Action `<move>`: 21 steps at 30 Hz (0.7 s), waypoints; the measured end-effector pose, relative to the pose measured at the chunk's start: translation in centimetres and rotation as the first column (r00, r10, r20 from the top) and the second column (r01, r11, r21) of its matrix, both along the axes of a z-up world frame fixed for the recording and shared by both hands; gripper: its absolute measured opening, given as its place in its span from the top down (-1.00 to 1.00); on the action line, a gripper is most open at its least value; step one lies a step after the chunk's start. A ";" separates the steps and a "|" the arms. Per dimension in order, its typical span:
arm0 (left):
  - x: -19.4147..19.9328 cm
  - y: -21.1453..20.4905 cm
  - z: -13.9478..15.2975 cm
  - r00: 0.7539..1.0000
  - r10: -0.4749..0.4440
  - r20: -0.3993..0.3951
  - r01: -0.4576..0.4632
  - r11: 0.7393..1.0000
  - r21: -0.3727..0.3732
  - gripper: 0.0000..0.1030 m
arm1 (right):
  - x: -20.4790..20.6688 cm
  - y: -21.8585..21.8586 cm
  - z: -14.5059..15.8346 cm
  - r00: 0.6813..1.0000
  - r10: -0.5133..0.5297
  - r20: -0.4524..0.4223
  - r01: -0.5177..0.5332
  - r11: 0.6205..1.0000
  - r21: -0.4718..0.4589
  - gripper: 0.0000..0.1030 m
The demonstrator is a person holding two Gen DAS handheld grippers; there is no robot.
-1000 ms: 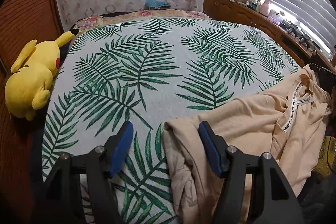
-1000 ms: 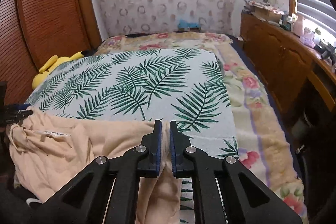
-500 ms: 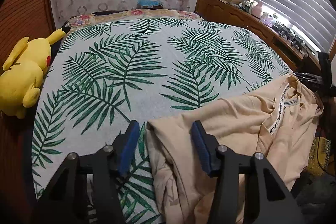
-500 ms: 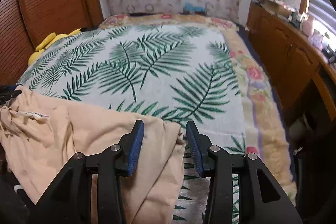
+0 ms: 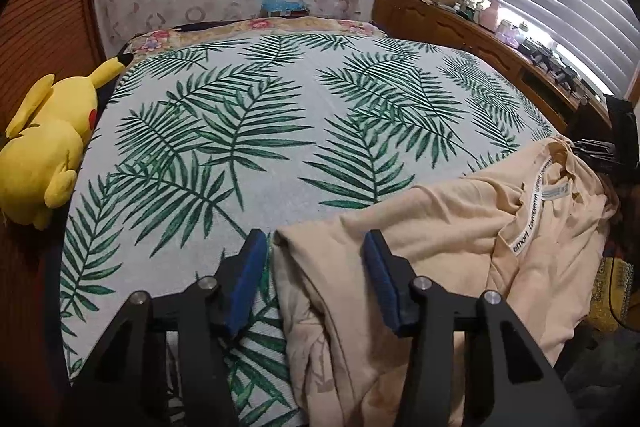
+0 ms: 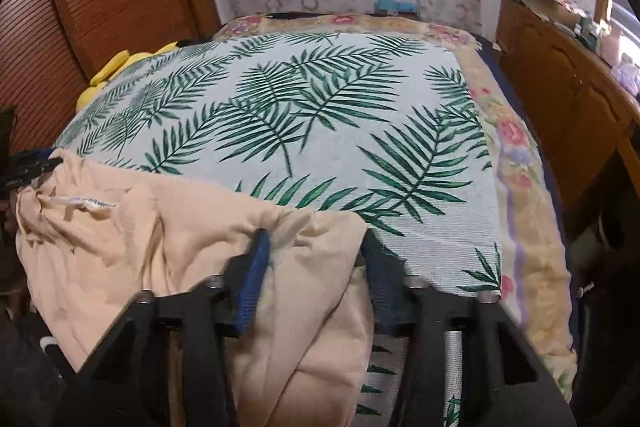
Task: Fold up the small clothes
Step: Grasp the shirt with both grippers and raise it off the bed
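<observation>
Since the earlier frames both claws have narrowed onto the cloth's corners, and the right one, which was pinched shut and then sprang wide, now sits lower over its corner.

Left wrist view: left gripper (image 5: 314, 277) has its jaws closing, with the near left corner of the shirt (image 5: 440, 247) between the blue pads, but the pads aren't pressing it yet, so nothing is gripped. The peach shirt lies crumpled on the near right part of the bed (image 5: 280, 115), partly hanging over the near edge. Its neck label sits far right, so I'd say the collar points right and the long axis runs across the near edge, left to right. A plush (image 5: 44, 143) lies well apart at the left.

Right wrist view: right gripper (image 6: 312, 273) is also closing, with a bunched fold of the other end between its pads. There's motion blur, but it looks loose, not clamped. From here the label is far left.

To do this grab well, I'd catch just one clean corner in each claw, not a wad, then pull the two apart to flatten it before folding.
</observation>
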State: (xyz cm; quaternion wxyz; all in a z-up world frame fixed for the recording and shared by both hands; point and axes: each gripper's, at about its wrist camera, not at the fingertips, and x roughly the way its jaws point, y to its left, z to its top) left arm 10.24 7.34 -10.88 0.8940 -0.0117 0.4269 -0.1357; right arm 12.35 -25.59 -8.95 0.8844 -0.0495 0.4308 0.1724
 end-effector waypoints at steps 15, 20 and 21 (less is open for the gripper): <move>-10.3 -1.5 15.1 0.942 -0.077 0.327 0.103 0.993 -0.062 0.89 | -11.4 -0.7 12.4 0.965 -0.038 0.259 -0.008 0.985 0.174 0.90; -13.8 -1.0 22.4 0.884 -0.084 0.460 0.151 0.982 -0.111 0.89 | -15.0 -0.3 19.6 0.929 -0.028 0.369 -0.041 0.983 0.179 0.90; -14.4 -0.9 23.6 0.873 -0.087 0.480 0.162 0.980 -0.118 0.89 | -15.6 -0.3 20.5 0.923 -0.027 0.384 -0.045 0.983 0.177 0.90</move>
